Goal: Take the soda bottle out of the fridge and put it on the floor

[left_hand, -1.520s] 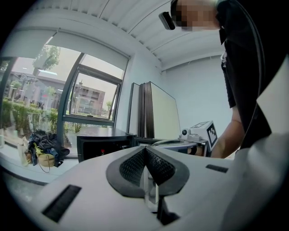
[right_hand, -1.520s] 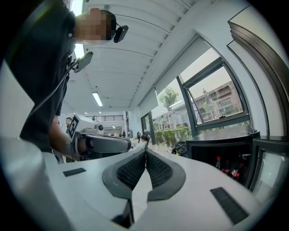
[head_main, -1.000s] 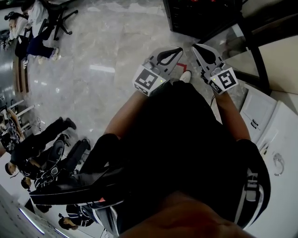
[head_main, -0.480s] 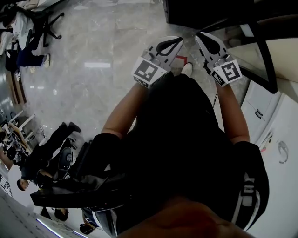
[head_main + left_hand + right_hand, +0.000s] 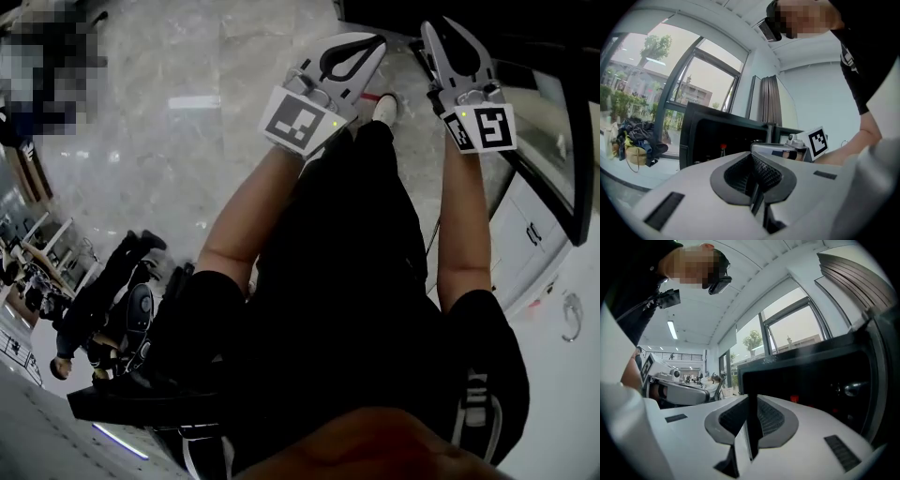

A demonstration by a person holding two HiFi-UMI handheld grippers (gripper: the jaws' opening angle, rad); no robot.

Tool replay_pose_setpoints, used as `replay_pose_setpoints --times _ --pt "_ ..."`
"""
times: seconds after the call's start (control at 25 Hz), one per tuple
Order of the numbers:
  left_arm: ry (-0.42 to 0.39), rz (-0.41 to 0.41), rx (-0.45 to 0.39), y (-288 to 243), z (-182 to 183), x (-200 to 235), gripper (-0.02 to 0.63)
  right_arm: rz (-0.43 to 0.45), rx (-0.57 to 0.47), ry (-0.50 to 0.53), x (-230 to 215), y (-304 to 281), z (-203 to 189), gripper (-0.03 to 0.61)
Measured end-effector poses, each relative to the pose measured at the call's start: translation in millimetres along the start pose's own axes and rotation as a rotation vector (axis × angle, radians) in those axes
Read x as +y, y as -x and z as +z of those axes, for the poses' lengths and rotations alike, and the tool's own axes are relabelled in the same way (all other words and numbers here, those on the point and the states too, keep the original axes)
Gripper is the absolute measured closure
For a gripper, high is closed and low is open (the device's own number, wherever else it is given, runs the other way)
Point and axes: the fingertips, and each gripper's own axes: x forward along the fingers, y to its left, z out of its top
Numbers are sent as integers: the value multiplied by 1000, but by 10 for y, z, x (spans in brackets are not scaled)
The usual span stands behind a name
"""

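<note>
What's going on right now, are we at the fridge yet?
A person stands facing the dark fridge, holding the left gripper and right gripper up toward it. Neither holds anything: the left's jaws are together, the right's are just opening with nothing between them. A small red-capped item, possibly the bottle, shows inside, untouched.

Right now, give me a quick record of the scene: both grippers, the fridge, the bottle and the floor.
left gripper: jaws shut, nothing between them
right gripper: jaws opening, only a narrow gap so far, nothing between them
fridge: black, dark inside, ahead of both grippers; cannot tell whether its door is open
bottle: red cap shows inside the fridge, untouched, too small to tell more
floor: pale polished stone
task stage: bottle not yet taken out
</note>
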Motion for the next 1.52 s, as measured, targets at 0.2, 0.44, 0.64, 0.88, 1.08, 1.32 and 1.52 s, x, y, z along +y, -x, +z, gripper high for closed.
replay_pose_setpoints --times 0.2,0.44,0.64,0.88,1.08,1.32,1.52 --pt "-20 49 -29 -359 -369 362 609 -26 1 -18 -445 -272 -436 480" --pt "-19 109 -69 -814 -641 705 609 -30 40 0 -862 -590 -840 361" --pt "-23 134 -63 -1015 -778 892 609 -82 75 4 -1125 -855 -1057 289" --pt "-15 156 -72 -1205 -760 1013 609 -132 38 -19 -1366 -1135 -1025 259" --pt "-15 155 -76 -1221 -760 983 609 -129 39 21 -1471 -1366 -1008 245" --pt "-14 160 -60 -1229 -817 1050 609 -105 50 100 -1456 -1560 -1046 247" --pt "-13 175 -68 -1216 -801 1118 609 -132 49 138 -1510 -1611 -1062 250"
